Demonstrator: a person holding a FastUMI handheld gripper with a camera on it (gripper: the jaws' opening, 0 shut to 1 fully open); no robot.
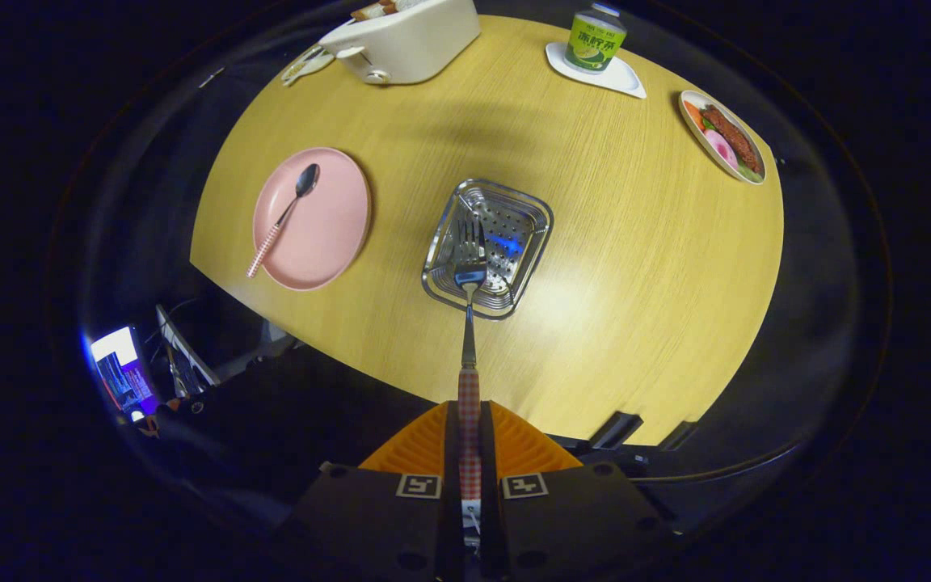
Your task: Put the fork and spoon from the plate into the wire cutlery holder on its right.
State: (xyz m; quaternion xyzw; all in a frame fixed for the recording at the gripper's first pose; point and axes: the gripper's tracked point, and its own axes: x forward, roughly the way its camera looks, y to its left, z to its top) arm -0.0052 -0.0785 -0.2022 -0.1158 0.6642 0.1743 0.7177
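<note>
In the gripper view I have the gripper (469,436) clenched on the checked handle of the fork (469,323), both fingers pressing its sides, so the fork sticks straight out ahead with its tines down and away from me. The tines look to hang over the mouth of the wire cutlery holder (441,242), which stands on the round wooden table (635,267) just right of the pink plate (328,234); from this angle I cannot tell how high the fork head sits above the perforated floor of the holder, or whether it has entered at all. The spoon (288,212) lies on the plate with its bowl toward the far side and its checked handle running off the near rim, so my reading is that half of the job is in hand and the spoon is yet to come. To do this step well I would keep the fork in line with the middle of the holder, lower it tines first until the head is well inside the wire walls, and only then let the fingers part, since a release from too high could make it bounce or tip out over the rim. I would also keep clear of the near wall so the holder is not shoved. Farther off stand a white toaster (409,36), a green can (595,36) on a white coaster (623,79), and a dish of food (724,136).
</note>
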